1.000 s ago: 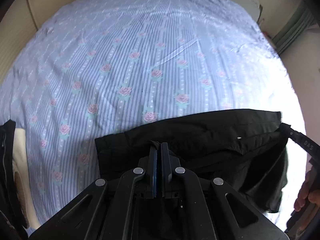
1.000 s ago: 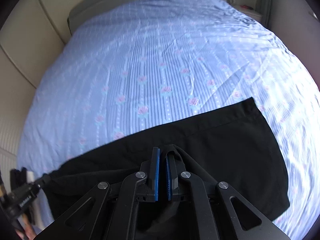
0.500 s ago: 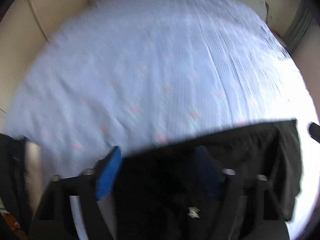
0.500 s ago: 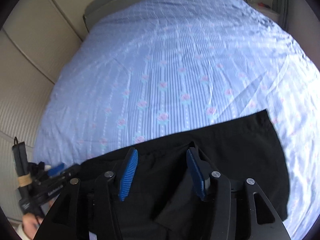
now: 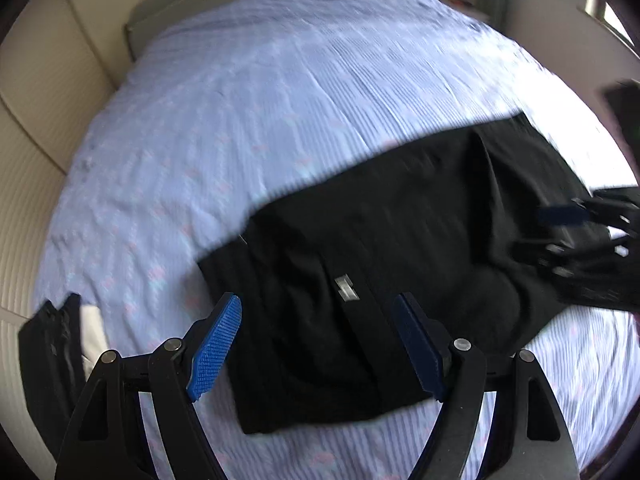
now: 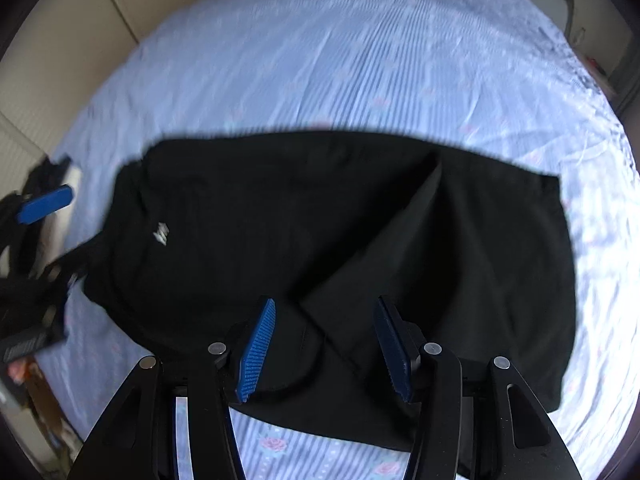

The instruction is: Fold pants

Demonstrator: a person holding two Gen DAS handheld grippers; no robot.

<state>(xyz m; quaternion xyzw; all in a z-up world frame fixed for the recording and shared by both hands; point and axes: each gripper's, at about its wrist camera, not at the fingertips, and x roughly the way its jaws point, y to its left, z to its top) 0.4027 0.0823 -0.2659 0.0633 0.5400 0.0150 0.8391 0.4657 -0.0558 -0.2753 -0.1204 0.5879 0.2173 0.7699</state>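
The black pants (image 5: 400, 220) lie folded across the near part of the bed, with a small white logo (image 5: 346, 288) facing up. My left gripper (image 5: 318, 346) hovers over their left end, jaws wide apart and nothing between the pads. In the right wrist view the pants (image 6: 280, 208) fill the middle, with one diagonal fold. My right gripper (image 6: 326, 348) stands open above their near edge, its pads clear of the cloth. Each gripper's blue pad shows at the rim of the other view: the right one's pad (image 5: 560, 214) and the left one's pad (image 6: 46, 204).
The bed carries a light blue striped sheet with pink roses (image 5: 280, 100), bare beyond the pants. A beige padded wall (image 5: 40, 100) runs along the left, with grey pillows (image 5: 200, 4) at the head. A dark strap-like item (image 5: 48, 344) sits at the bed's left edge.
Both grippers were shut on the pants' fabric a second ago; both have opened and let go. The pants now lie flat on the sheet, and both views have swung round and pulled back.
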